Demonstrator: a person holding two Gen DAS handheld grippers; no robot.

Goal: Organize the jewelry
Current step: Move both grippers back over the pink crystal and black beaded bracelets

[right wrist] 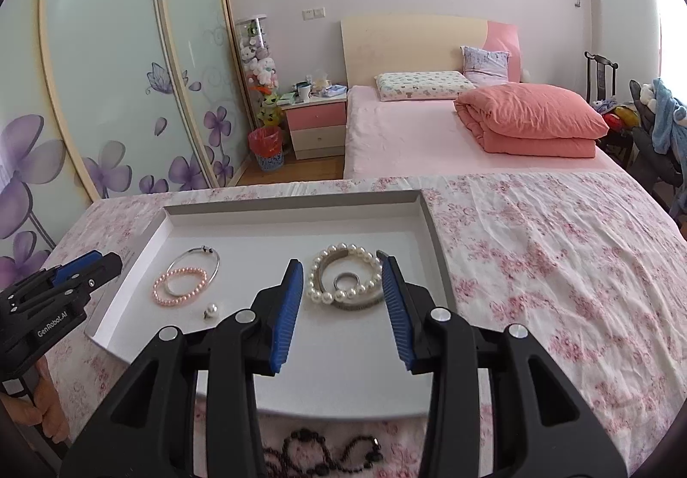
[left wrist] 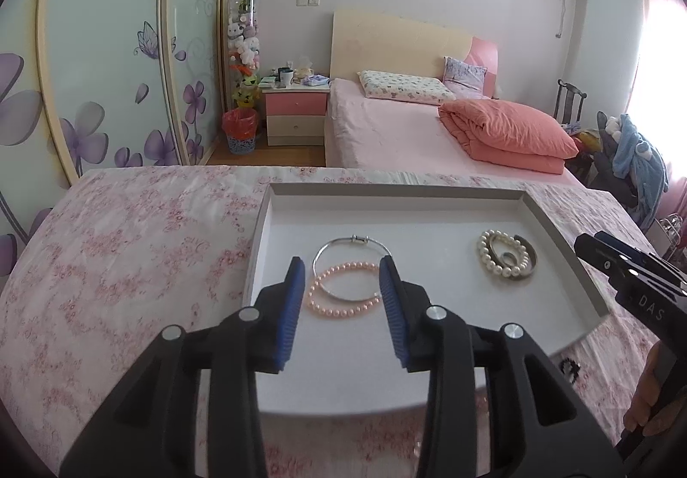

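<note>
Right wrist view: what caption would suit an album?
Open right gripper hovering over a white pearl bracelet in the white tray, black bead strand waiting on the floral cloth.

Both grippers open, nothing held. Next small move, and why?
Probably bring the right gripper back and down to the black bead string: it lies on the floral cloth, outside the tray, directly under that open gripper, while the other pieces are already inside.

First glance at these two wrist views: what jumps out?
A white tray on the floral cloth holds two clusters: a pink bead bracelet overlapping a silver bangle on its left, and a white pearl bracelet with a ring on its right. Both grippers, left and right, are open. A black necklace lies off the tray, nearest the camera.
</note>
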